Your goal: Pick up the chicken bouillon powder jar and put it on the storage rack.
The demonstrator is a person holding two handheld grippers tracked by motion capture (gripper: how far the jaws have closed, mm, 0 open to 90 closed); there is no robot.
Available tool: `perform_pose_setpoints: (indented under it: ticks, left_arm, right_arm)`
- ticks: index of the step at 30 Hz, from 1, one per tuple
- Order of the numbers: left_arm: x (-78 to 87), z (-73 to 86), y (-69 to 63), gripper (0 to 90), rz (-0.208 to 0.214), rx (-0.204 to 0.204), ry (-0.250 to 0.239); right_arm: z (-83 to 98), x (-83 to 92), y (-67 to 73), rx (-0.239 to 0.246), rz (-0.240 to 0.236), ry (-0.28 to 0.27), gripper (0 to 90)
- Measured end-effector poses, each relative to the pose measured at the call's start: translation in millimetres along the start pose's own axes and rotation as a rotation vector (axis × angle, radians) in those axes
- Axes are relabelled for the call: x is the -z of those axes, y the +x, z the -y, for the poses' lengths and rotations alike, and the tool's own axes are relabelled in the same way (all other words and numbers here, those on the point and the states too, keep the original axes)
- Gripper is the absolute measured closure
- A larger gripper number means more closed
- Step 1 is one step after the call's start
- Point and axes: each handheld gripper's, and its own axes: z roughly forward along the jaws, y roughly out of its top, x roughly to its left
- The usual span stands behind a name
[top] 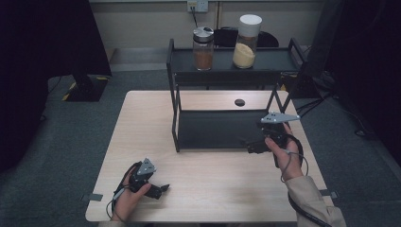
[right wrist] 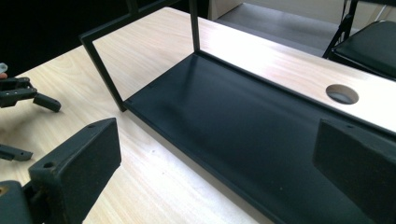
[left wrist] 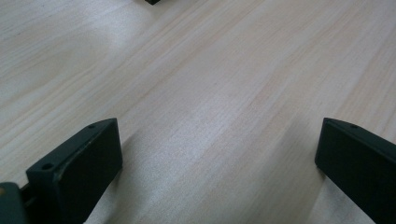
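black shelf (top: pixel 222 127), pale wood-grain table (top: pixel 142 123)

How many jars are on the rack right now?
2, both on the top shelf of the black rack: a jar of brown powder at left, a white-lidded jar of yellow powder at right. The lower shelf holds none.

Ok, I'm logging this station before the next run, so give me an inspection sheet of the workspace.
Surface: light wooden table, with a round hole near the far edge.
Job's things: black two-tier rack on the table; its lower shelf is bare; brown-filled jar and yellow-filled jar on its top shelf.
Clutter: nothing seen.
Grippers: left gripper low over the near left of the table, jaws open; right gripper at the rack's lower shelf, jaws open.
Cables: one trails from each gripper.
Surroundings: grey carpet, wall socket.
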Motion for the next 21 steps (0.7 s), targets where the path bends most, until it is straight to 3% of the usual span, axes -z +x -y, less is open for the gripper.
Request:
perform_pose_setpoints:
  ticks: [21]
  left_arm:
    - [0.0,0.1,0.0,0.0,0.0,0.0,0.0]
  right_arm:
    - [56.0,-2.7,-6.7,-0.068,0.0,0.026,0.1]
